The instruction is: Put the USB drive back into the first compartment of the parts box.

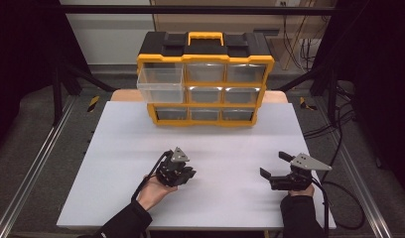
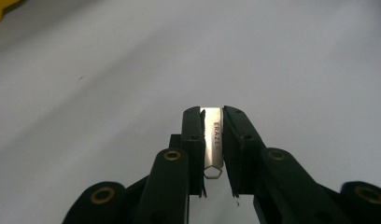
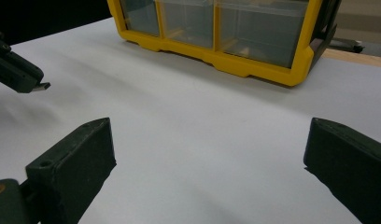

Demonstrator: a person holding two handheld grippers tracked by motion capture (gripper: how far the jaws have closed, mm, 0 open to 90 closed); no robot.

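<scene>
A: How far along was it?
B: The left gripper [image 2: 212, 140] clenched a small metal tag [image 2: 213, 140] above the table [image 1: 141, 148]; the right gripper [image 3: 207, 154] gaped, holding nothing.
A: And what remained?
B: Probably stowing it; the organizer's [image 1: 205, 79] clear drawer [image 1: 161, 84] stood pulled out, well apart.

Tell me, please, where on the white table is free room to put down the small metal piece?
The table is bare between the drawer cabinet and both grippers, between the left gripper, shut on the metal piece, and the open right gripper, and along its left edge. It is crowded only at the far edge, where the pulled-out drawer overhangs.
</scene>
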